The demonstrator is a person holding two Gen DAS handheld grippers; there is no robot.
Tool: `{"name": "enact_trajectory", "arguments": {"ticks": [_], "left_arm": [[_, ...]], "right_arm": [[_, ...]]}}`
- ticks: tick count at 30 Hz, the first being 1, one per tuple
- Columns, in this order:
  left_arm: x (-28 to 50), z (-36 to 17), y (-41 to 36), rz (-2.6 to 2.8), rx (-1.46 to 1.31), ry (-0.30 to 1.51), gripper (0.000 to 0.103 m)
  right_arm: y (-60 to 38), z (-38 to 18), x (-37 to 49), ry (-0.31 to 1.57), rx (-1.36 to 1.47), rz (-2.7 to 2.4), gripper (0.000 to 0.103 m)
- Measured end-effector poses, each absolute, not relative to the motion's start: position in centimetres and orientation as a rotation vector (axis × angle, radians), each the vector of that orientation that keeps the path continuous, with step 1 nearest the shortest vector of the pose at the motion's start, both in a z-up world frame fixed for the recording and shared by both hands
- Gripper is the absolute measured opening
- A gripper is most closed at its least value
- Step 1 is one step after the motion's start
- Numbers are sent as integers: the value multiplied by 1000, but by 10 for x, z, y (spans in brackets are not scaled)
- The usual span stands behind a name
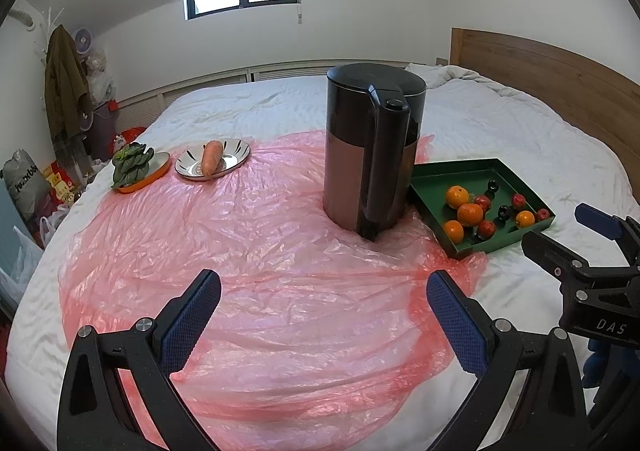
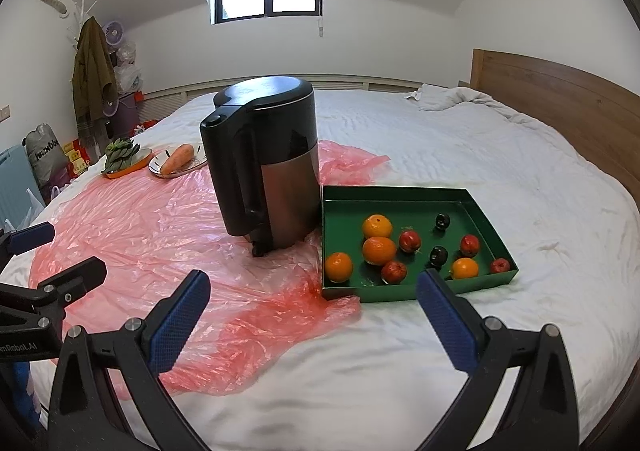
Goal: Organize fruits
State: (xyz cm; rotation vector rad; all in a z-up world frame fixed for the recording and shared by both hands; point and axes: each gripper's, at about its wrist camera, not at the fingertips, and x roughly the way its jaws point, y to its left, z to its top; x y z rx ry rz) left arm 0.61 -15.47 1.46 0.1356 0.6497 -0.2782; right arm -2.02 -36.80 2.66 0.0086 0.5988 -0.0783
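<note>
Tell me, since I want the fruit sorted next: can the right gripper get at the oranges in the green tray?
Probably yes. The right gripper is open, and the green tray lies just ahead with nothing between.

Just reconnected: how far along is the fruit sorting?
Nothing looks sorted: oranges, red fruits and dark fruits lie mixed in the green tray. Nothing is in hand; the left gripper and right gripper are open and empty. All sorting remains.

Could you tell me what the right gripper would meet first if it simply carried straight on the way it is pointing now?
Probably the near wall of the green tray: it lies straight ahead between the open right gripper fingers, with only bare white bedsheet before it. Depth is uncertain, so it might touch the sheet first.
</note>
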Motion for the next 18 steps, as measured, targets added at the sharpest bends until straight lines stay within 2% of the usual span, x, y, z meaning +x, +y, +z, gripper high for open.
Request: {"name": "enact_trajectory", "arguments": {"ticks": [18], "left_arm": [[8, 13, -153, -285, 150, 640, 101]], "right_arm": [[-360, 20, -17, 614, 0, -76, 103]]}}
